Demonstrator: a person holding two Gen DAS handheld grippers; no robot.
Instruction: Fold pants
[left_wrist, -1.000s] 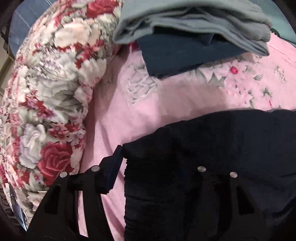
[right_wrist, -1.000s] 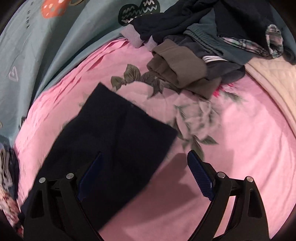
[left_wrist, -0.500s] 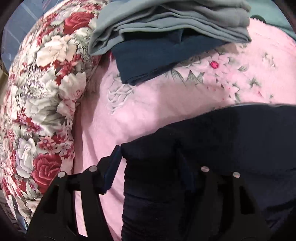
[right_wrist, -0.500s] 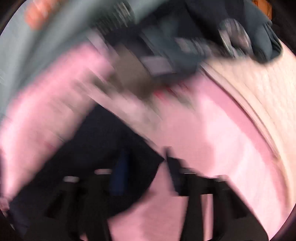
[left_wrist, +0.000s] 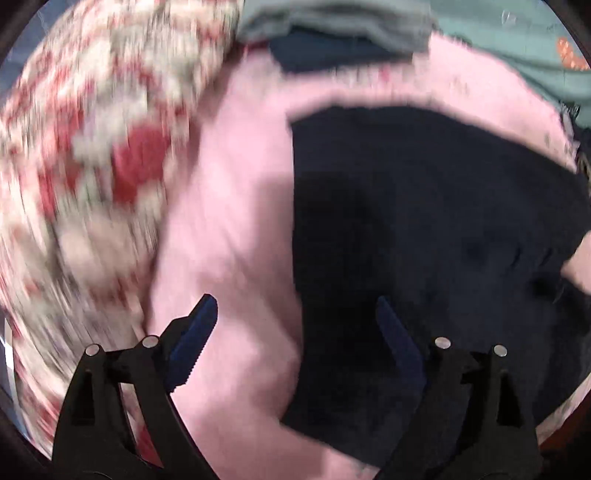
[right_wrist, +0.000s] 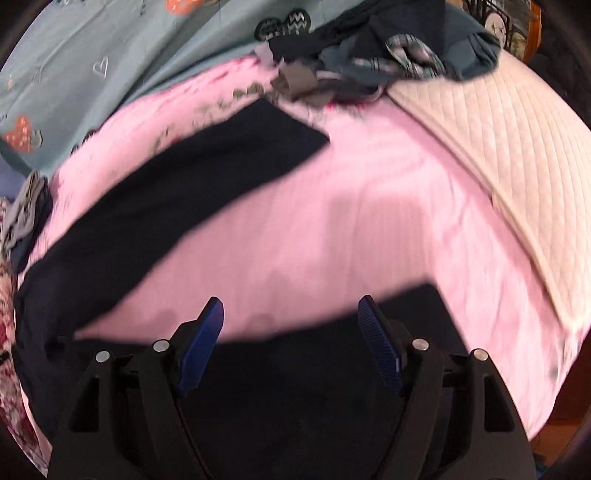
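The dark navy pants (left_wrist: 424, 240) lie flat on the pink bedsheet (left_wrist: 240, 221). My left gripper (left_wrist: 295, 325) hovers over their left edge. Its jaws are opening; the left finger is over bare sheet, the right over the cloth, and neither pad presses on it. In the right wrist view the pants (right_wrist: 184, 192) run as a long strip from the far middle to the left, with another dark part (right_wrist: 314, 387) under the fingers. My right gripper (right_wrist: 290, 314) hangs above that part's edge, jaws opening, with nothing gripped.
A red and white floral quilt (left_wrist: 92, 166) bulges at the left. Folded grey and blue clothes (left_wrist: 332, 33) lie beyond the pants. A loose pile of clothes (right_wrist: 369, 62) sits at the far end, a cream quilted mattress (right_wrist: 498, 147) to the right, and a teal patterned sheet (right_wrist: 92, 74) behind.
My left gripper has let go of the pants' edge, opened wide and swung sideways. My right gripper narrowed, widened again and swept back, so more of the pants shows, stretched out long.
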